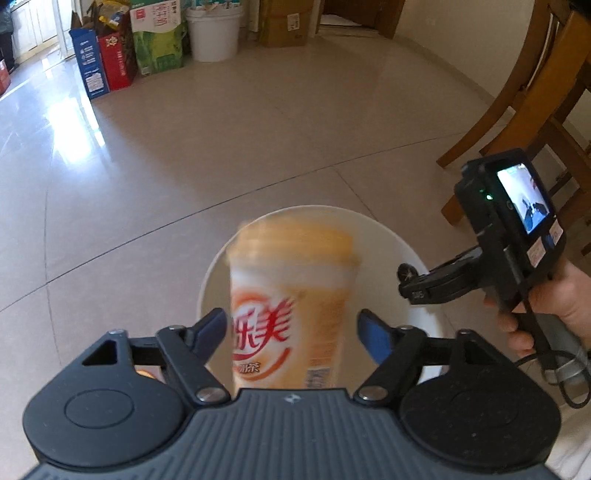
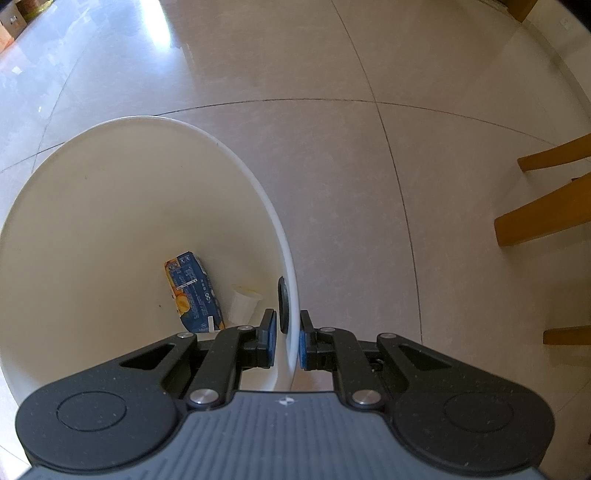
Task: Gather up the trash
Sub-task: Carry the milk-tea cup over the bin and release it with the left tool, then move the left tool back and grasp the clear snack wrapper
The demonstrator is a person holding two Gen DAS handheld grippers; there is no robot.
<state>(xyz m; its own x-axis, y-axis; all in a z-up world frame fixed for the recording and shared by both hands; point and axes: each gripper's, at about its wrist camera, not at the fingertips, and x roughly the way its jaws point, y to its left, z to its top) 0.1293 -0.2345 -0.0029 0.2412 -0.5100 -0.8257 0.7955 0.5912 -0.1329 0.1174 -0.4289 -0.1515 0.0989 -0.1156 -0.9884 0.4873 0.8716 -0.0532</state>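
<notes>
1. The orange milk-tea cup [image 1: 295,306] sits blurred between my left gripper [image 1: 291,332] pads, directly above the white bucket [image 1: 388,243]. The blue pads stand clear of its sides, so I read the jaws as released and the cup as dropping free; I can't tell whether one pad is brushing it.
2. My right gripper [image 2: 287,339] is clenched on the bucket's rim [image 2: 291,295], one pad inside the wall and one outside, pointing straight down. That pinch steadies the bin.
3. To do this step well I'd hold the left jaws wide and centred over the mouth until the cup is clear of the pads, and hold the right hand still so the rim doesn't tip.
4. Already at the bottom: a blue-and-orange juice carton [image 2: 194,291] and a small white cup [image 2: 243,302] just beside it.
5. Around: bare tiled floor [image 1: 221,147], wooden chair legs [image 1: 517,110] near the bucket, cardboard boxes [image 1: 110,59] and a white pail [image 1: 214,33] well apart by the far wall. Nothing blocks the drop; the chair is the only close obstacle.
</notes>
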